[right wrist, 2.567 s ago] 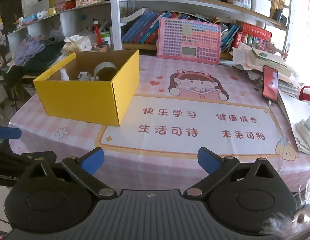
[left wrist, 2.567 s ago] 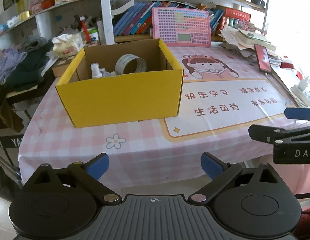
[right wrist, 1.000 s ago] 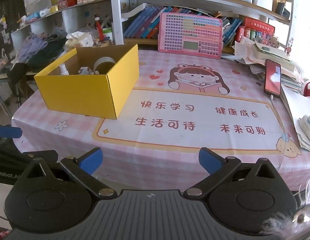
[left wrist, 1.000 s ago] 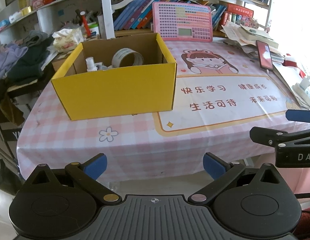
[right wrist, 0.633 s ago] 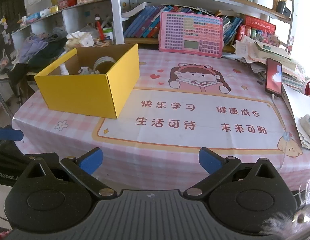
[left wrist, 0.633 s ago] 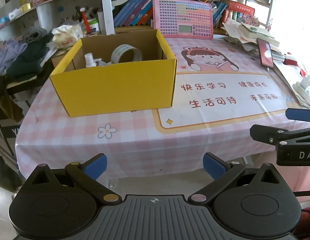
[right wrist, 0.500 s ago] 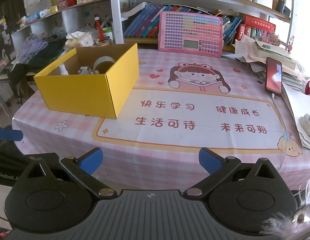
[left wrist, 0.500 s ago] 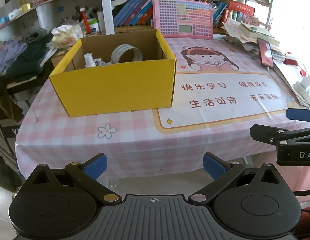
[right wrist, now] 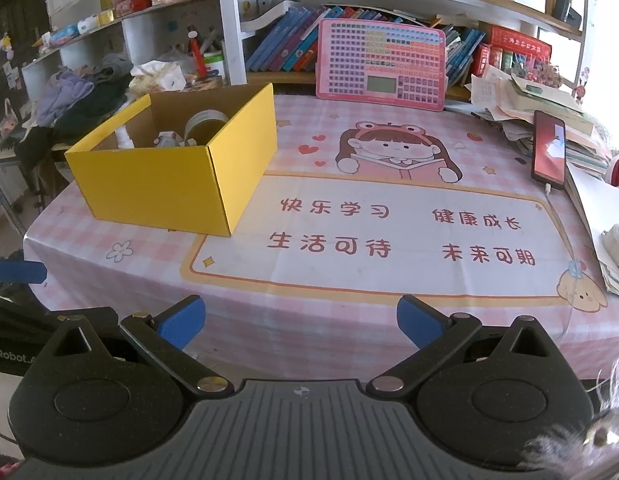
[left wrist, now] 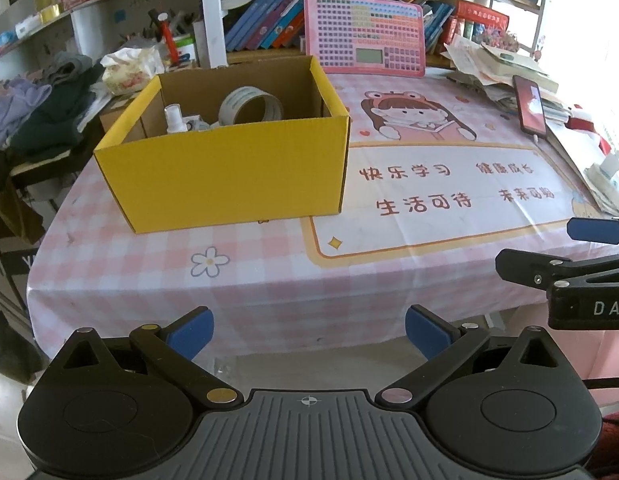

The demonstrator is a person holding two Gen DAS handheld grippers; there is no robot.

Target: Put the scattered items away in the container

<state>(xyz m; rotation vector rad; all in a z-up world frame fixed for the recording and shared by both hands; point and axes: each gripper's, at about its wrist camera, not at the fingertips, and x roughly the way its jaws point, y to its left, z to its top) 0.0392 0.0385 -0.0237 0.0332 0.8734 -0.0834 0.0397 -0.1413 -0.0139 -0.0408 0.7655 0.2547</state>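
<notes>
box (left wrist: 229, 176) well beyond fingers (left wrist: 189, 332), prob. empty-handed

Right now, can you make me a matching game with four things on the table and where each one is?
Things:
1. tape roll
2. spray bottle
3. red phone
4. pink keyboard toy

Places:
A. leaning upright at the back of the table
B. right side, beside the paper pile
C. inside the yellow box, left part
D. inside the yellow box, middle

Pairs: 1-D, 2-C, 3-B, 4-A
</notes>
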